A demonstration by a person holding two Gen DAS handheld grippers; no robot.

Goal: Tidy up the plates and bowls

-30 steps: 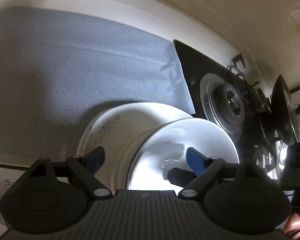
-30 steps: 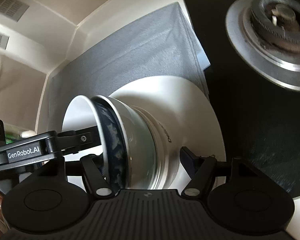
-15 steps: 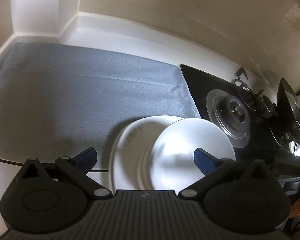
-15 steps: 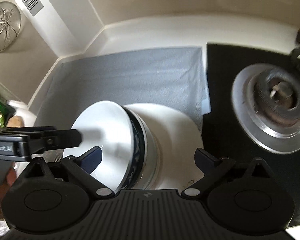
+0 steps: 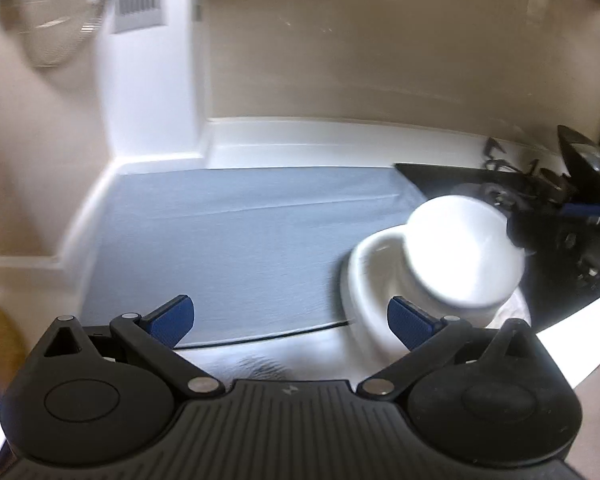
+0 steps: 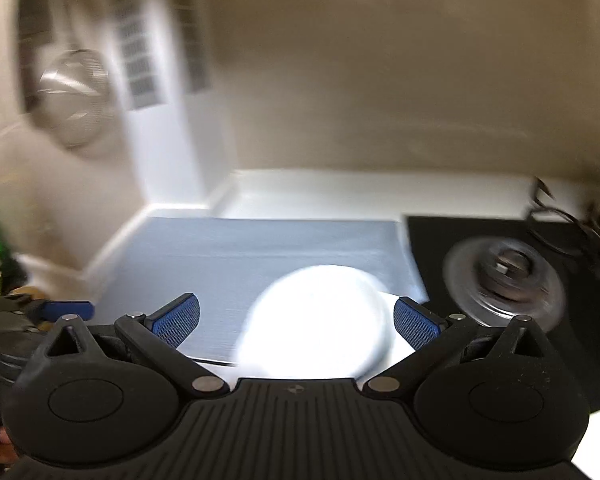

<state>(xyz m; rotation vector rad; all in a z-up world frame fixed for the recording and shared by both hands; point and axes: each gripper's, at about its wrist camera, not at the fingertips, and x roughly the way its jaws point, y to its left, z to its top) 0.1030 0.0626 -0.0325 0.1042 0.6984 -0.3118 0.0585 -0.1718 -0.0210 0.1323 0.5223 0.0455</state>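
Bowls [image 5: 462,252] sit stacked, apparently on a plate [image 5: 364,264]; our left gripper [image 5: 290,316] and right gripper [image 6: 296,316] hang spread, empty.

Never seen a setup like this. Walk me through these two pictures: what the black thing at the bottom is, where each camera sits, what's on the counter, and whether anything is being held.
There is no robot. A person holds handheld tongs in each hand, and a wide-angle camera on each looks forward along its two blue-padded fingers. The black shape at the bottom is the tool's own body.

The left tongs stand open and hold nothing. The right tongs do too.

On the counter lies a grey mat. At its right edge sits a white plate with a white bowl stacked on it. Beyond is a black stove with a metal burner. A wire strainer hangs on the wall at left.

Both pictures are blurred, so fine detail is lost.
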